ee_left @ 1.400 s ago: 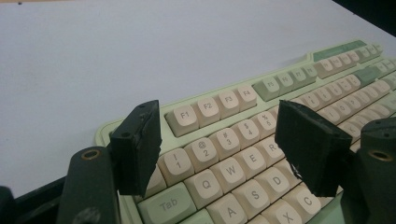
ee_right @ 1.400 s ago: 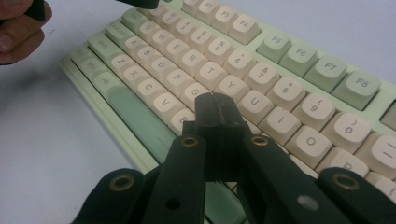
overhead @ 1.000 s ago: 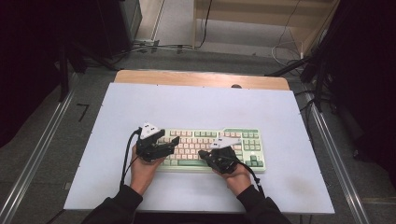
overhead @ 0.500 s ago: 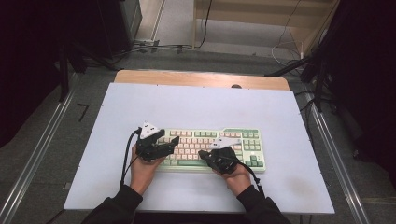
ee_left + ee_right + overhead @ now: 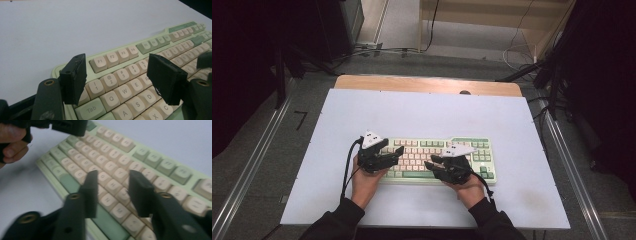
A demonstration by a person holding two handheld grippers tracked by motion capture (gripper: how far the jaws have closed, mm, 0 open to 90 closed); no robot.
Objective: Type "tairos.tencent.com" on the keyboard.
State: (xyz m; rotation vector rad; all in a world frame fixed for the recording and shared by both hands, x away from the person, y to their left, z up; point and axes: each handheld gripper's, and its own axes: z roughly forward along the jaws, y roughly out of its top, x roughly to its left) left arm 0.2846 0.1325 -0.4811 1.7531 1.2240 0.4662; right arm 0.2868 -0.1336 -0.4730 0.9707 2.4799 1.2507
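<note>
A pale green keyboard (image 5: 472,150) with cream keys lies on the white table top (image 5: 412,115) near its front edge. My left gripper (image 5: 396,155) hovers over the keyboard's left end. Its jaws stand wide apart (image 5: 117,72) above the number and letter keys, with nothing between them. My right gripper (image 5: 432,161) is over the keyboard's middle, pointing left. Its jaws (image 5: 113,185) have just been opening and stand apart above the letter keys and the green space bar (image 5: 72,182), holding nothing. The left gripper (image 5: 67,126) and its hand (image 5: 12,140) appear at the top left of the right gripper view.
A wooden strip (image 5: 427,85) runs along the table's far edge. Metal rails (image 5: 257,160) flank the table on both sides, and cables lie on the floor (image 5: 377,50) behind it. White table top stretches beyond the keyboard.
In the high view the right gripper's jaws now stand a little apart where they looked together before. Both hands stay in place over the keyboard.
</note>
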